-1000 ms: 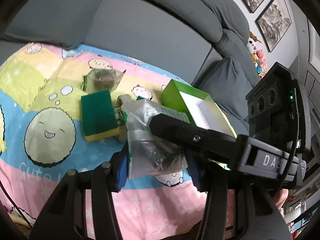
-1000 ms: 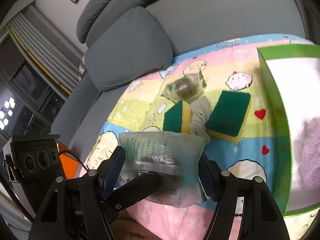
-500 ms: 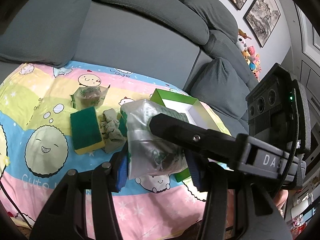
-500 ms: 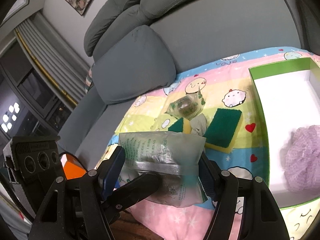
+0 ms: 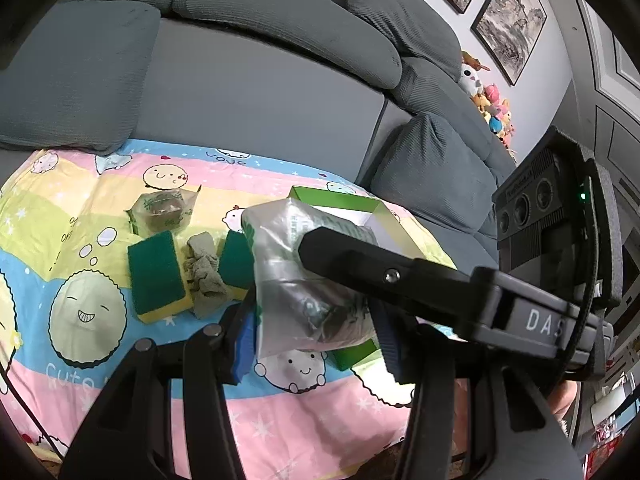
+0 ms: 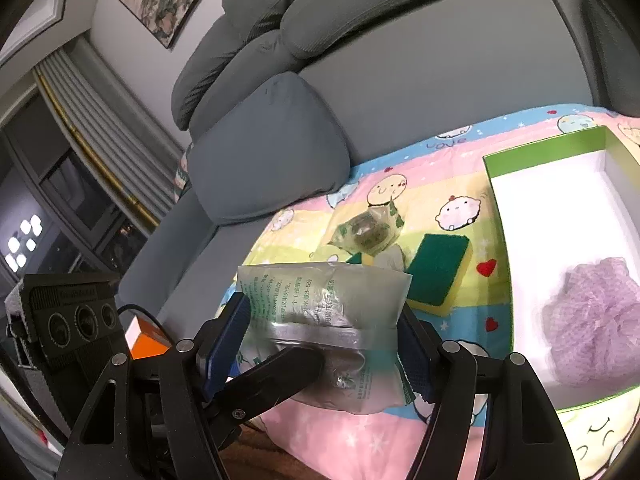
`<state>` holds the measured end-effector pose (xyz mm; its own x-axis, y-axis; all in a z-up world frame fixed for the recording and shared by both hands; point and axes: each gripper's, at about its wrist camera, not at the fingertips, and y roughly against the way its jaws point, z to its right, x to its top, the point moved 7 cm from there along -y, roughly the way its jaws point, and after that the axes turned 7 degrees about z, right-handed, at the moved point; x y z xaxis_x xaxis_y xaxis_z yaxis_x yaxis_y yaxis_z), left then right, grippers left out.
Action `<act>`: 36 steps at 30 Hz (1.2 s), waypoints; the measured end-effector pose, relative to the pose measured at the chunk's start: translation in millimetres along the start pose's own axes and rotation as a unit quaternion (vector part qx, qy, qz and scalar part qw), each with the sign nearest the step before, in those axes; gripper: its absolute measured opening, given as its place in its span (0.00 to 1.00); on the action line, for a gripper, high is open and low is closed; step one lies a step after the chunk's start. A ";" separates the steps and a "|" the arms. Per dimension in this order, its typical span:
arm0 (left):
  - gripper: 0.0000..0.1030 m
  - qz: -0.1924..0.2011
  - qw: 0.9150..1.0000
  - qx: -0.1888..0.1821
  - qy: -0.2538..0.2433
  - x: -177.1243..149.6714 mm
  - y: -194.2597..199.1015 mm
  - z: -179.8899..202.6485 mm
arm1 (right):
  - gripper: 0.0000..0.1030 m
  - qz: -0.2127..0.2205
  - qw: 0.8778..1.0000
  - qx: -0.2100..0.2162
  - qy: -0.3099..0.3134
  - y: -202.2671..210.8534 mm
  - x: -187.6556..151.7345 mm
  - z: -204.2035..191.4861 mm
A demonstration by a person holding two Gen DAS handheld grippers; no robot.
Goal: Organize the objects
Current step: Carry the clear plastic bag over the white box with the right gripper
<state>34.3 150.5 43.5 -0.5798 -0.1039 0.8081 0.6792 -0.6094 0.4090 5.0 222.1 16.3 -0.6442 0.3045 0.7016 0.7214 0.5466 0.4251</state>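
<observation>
Right now both of my grippers share one thing: a clear plastic pouch (image 5: 304, 280) with green print and something dark inside, held up off the blanket. My left gripper (image 5: 316, 332) pinches it between the blue pads (image 5: 244, 340), one pad on each side of the bag's lower half. My right gripper (image 6: 326, 348) has its pads pressed against the pouch's two side edges, jaws standing fairly wide around its full width. In the left wrist view one finger of the right gripper lies across the front of the pouch; in the right wrist view a finger of the left one crosses under it.

Below and just beyond lies the cartoon blanket (image 5: 60, 216), pink, blue and yellow. On it sits a green and yellow sponge (image 5: 156, 276), then a crumpled grey-green cloth (image 5: 204, 276) touching it, then a second sponge (image 6: 438, 272) on the cloth's other side. Just behind those rests a smaller clear packet (image 5: 164, 208) with a brown lump in it.

To the right stands an open green box (image 6: 540, 152) with a white inside, and a purple mesh puff (image 6: 592, 316) lies in its near end.

Farther back runs the grey sofa (image 5: 260, 92), its cushions against the wall, with a heap of plush toys (image 5: 488, 100) at the far end and framed pictures (image 5: 508, 24) above.
</observation>
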 end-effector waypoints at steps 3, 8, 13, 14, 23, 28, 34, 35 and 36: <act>0.48 0.000 1.000 -0.004 -0.005 1.4 -0.4 4.5 | 0.69 0.005 1.000 -0.001 -0.001 4.8 1.7 0.6; 0.48 0.001 1.000 -0.008 -0.015 4.7 -0.5 13.3 | 0.69 0.015 1.000 0.000 -0.003 12.6 6.0 2.9; 0.48 0.002 0.999 -0.016 -0.030 8.7 -2.5 24.0 | 0.69 0.030 1.000 -0.002 -0.007 22.3 11.3 5.5; 0.48 0.002 0.999 -0.018 -0.032 9.3 -2.8 25.7 | 0.69 0.034 0.999 -0.003 -0.007 24.7 12.3 5.9; 0.48 -0.002 0.998 -0.033 -0.054 12.3 -12.7 45.0 | 0.69 0.057 0.998 -0.009 -0.017 42.5 21.5 18.8; 0.48 -0.010 0.997 -0.042 -0.067 13.3 -22.9 58.4 | 0.69 0.070 0.997 -0.015 -0.028 54.8 25.9 29.3; 0.48 -0.020 0.995 -0.055 -0.085 11.7 -40.8 77.9 | 0.69 0.084 0.995 -0.023 -0.045 68.7 31.7 47.5; 0.48 -0.022 0.994 -0.058 -0.086 10.7 -43.8 80.3 | 0.69 0.086 0.995 -0.024 -0.049 71.2 32.6 51.4; 0.48 -0.024 0.994 -0.061 -0.086 9.8 -47.2 82.7 | 0.69 0.088 0.994 -0.026 -0.052 73.2 33.2 55.1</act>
<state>33.8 243.3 67.2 -0.5183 0.0569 0.8533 0.5869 -0.7021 0.4033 22.4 315.2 39.1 -0.5281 0.4724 0.7057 0.8356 0.4374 0.3325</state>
